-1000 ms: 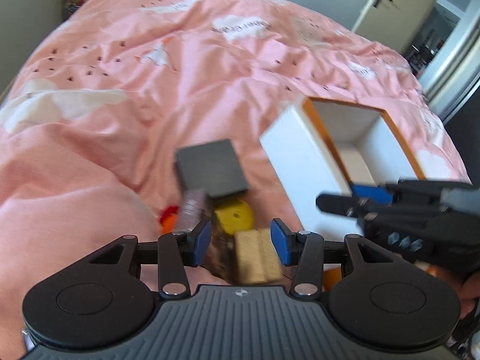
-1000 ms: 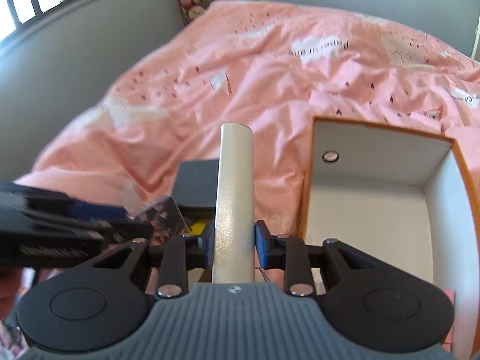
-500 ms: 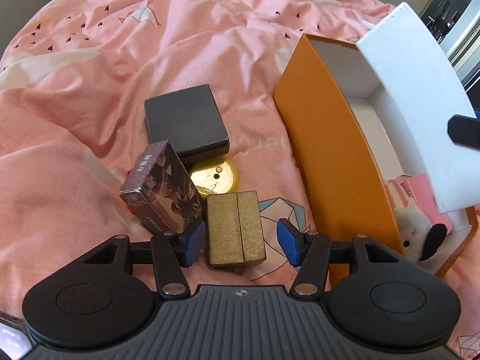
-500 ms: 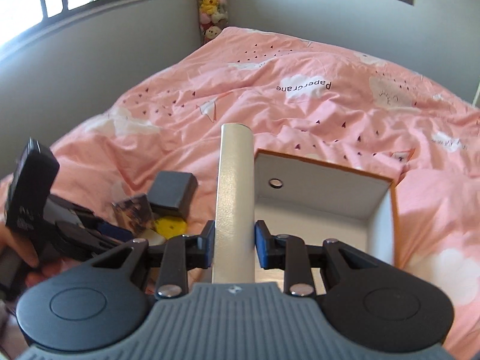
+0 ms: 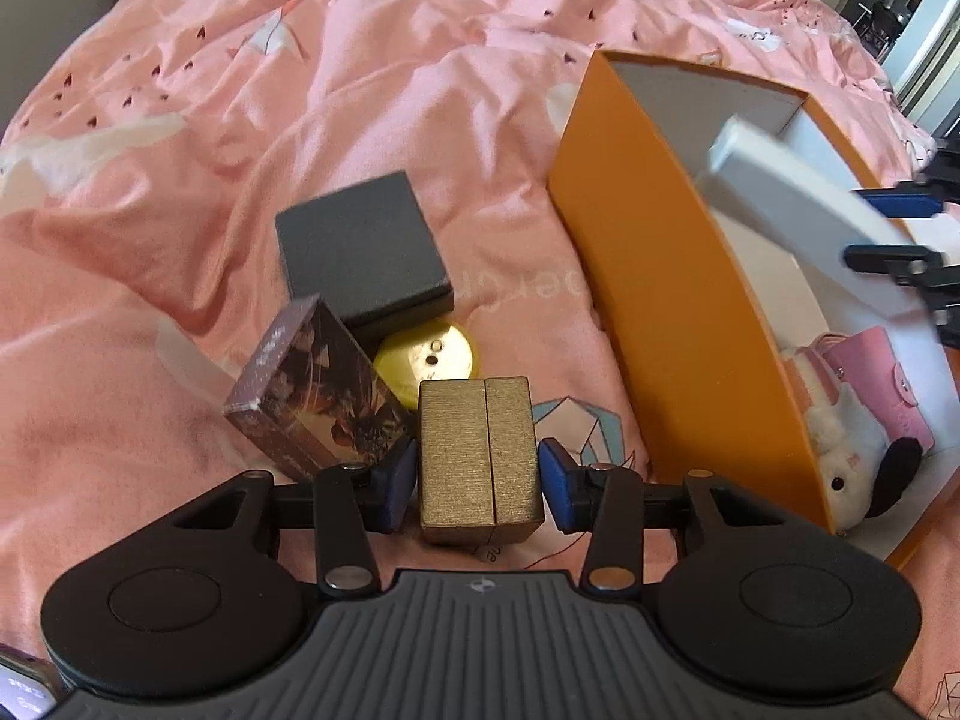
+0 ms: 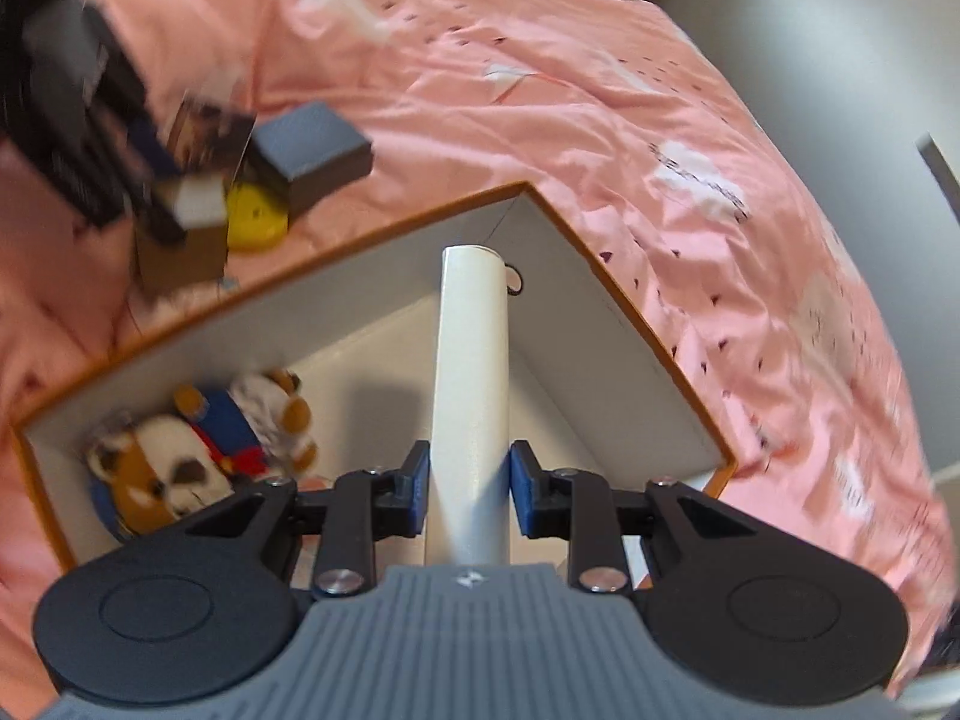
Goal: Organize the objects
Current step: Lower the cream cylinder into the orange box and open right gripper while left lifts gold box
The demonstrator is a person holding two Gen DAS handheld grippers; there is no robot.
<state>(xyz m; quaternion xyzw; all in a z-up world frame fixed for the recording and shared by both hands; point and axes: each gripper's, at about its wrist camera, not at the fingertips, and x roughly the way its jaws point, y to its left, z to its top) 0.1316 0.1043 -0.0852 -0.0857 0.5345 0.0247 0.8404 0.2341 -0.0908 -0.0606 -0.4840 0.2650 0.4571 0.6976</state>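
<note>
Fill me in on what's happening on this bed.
A person is tidying loose items into the orange box. The right gripper holds a white tube over the box, above the plush toys. The left gripper has its jaws around a gold box on the pink bedspread.

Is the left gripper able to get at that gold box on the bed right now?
Probably yes. The gold box already sits between the left gripper's open fingers, with slight gaps either side. The card box leans close on one side but doesn't block it.
</note>
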